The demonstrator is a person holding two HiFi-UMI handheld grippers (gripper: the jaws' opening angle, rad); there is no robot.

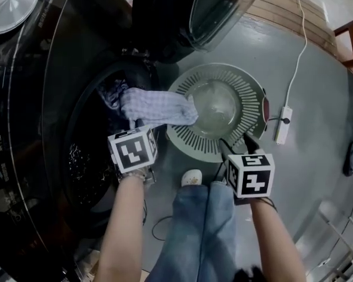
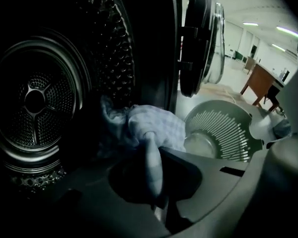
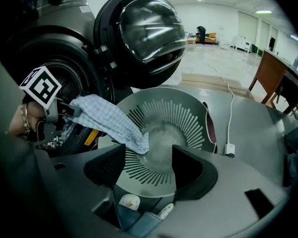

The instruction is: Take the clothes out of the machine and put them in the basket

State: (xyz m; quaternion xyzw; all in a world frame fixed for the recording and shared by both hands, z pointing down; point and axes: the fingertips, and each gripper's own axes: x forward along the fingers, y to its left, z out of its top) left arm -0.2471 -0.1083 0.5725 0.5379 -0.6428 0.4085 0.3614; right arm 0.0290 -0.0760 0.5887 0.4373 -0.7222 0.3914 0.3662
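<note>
While the person stands over the scene, jeans legs (image 1: pixel 203 228) and a white shoe (image 1: pixel 192 177) sit lowest in the head view, bare forearms on both sides.

Left gripper (image 1: pixel 134 128) is at the machine's mouth, jaws pinched together on one end of a pale checked cloth (image 1: pixel 159 107). The left gripper view shows the fabric squeezed into a narrow fold between the pads.

Right gripper (image 1: pixel 236 147) hovers at the near rim of the basket (image 1: pixel 247 107). Its jaws are apart with nothing between them; only the basket floor shows through the gap in the right gripper view.

The cloth is partly out. It stretches from the drum opening across to the basket, and its free end hangs over the basket's left rim. The basket is round, grey and slotted, and sits on the floor just right of the machine (image 1: pixel 59 87). Nothing lies on its bottom.

A dark patterned garment (image 1: pixel 110 91) is bunched at the lip of the drum, behind the cloth. The perforated drum behind it is dark, so I can't tell what else is inside.

The round glass door (image 1: pixel 212 10) is swung open above the basket. Right of the basket, a white power strip (image 1: pixel 282 124) lies on the grey floor, and its cable (image 1: pixel 300 51) runs away toward a wooden step.
</note>
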